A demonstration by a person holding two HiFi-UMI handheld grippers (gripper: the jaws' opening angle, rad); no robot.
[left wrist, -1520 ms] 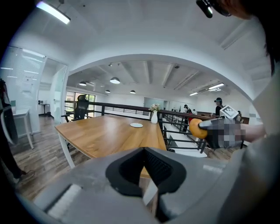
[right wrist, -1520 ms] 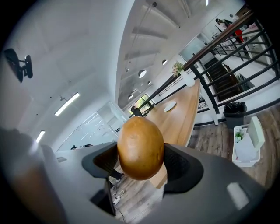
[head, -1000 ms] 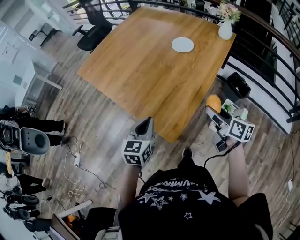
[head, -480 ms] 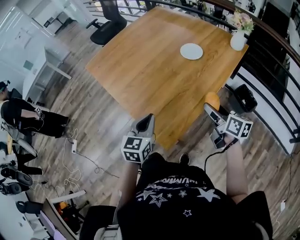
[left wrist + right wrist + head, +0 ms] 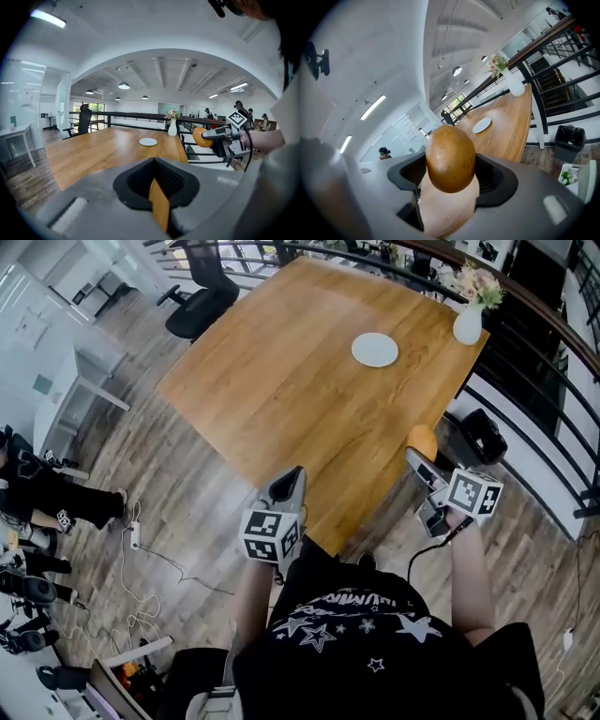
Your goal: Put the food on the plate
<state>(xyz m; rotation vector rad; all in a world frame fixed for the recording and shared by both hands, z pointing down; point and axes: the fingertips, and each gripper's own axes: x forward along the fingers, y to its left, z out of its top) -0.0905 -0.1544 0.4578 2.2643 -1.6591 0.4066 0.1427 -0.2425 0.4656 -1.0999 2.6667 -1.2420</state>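
My right gripper (image 5: 451, 174) is still clamped wide around the food (image 5: 450, 157), a smooth brown oval, and the grip has not changed over the last second. My left gripper (image 5: 157, 187) has its jaws drawn nearly together with nothing between them. What has changed is the framing. The table (image 5: 281, 381) has shifted in the head view, and the plate (image 5: 375, 350) sits slightly lower at upper right. I take this as the approach, with the food well short of the plate, off the table's near right edge. For writing, the black shirt (image 5: 356, 624) carries stars and lettering that I can't reliably read.
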